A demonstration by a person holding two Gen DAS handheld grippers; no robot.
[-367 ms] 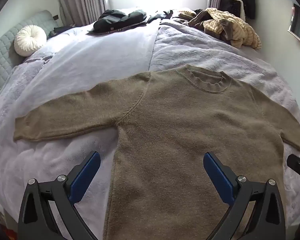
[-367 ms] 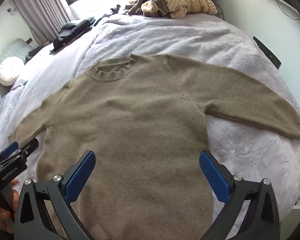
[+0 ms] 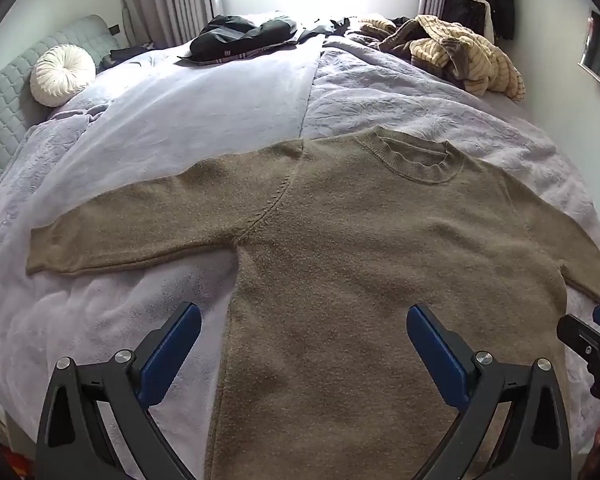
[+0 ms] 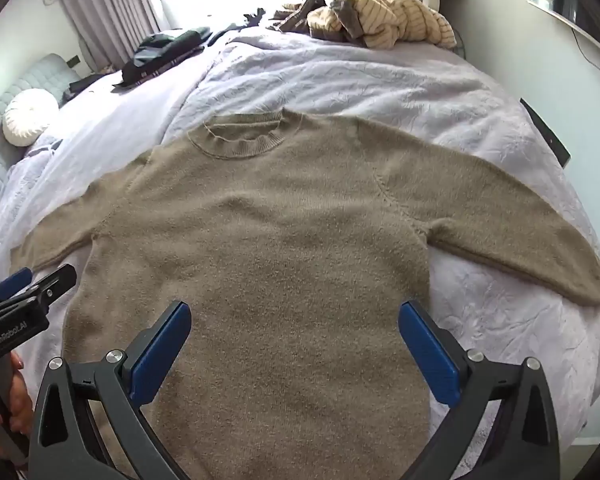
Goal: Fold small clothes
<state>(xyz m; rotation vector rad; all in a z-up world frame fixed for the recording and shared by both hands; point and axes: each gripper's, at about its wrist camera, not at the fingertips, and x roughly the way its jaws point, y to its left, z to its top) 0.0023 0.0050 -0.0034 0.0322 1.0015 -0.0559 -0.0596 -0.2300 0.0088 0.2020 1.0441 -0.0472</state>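
sweater [image 3: 360, 248] spread flat on bed [image 3: 220, 100], sleeves out to both sides.
left tongs [image 3: 304, 340] and right tongs [image 4: 294, 338] both gaping wide above the lower body, gripping nothing; neck pointing toward the window, clothes pile [image 3: 460, 56] at far edge.

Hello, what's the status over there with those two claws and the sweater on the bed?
Both grippers, left and right, jaws wide open, empty. Brown sweater flat, sleeves spread, unfolded. Nothing blocking.

claw [image 3: 304, 354]: black frame | blue pads | silver screws | white "GenRobot.AI" lettering
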